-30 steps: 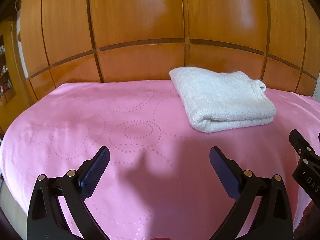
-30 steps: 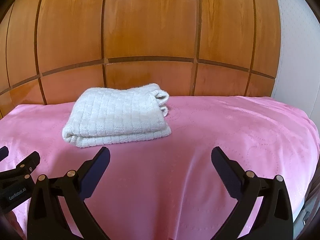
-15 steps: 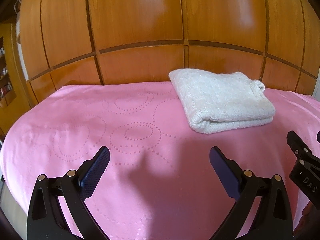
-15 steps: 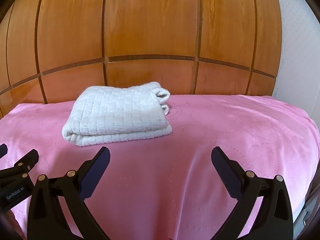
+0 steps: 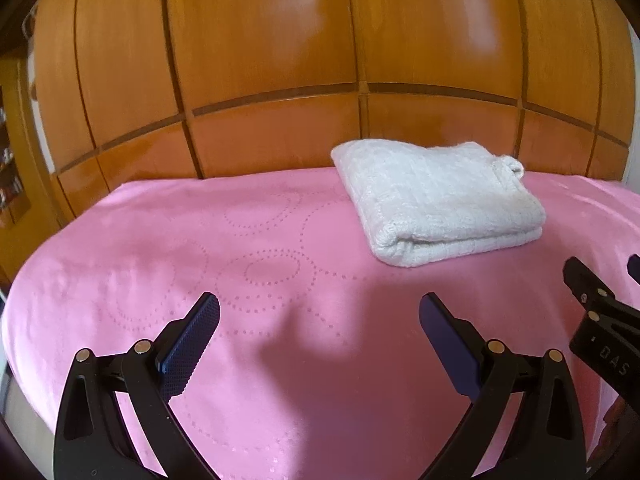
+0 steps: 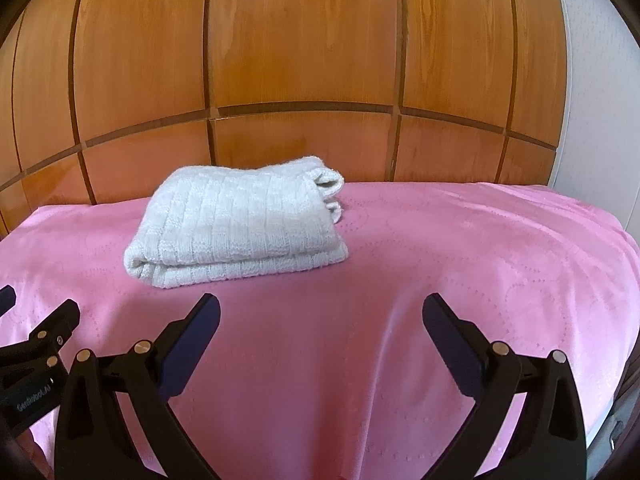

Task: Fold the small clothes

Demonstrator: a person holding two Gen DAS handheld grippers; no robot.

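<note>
white knit garment (image 5: 436,204) lies folded on the pink bedcover (image 5: 200,248), right of centre in the left wrist view, centre-left in the right wrist view (image 6: 236,224), close to the wooden panel wall (image 5: 260,60). left gripper (image 5: 320,320) at the bottom of its frame, jaws spread wide, nothing held, above the cover. right gripper (image 6: 320,320) the same: wide apart, empty, clear of the garment. each gripper's edge shows in the other's view, lower right (image 5: 600,328) and lower left (image 6: 36,356).
</note>
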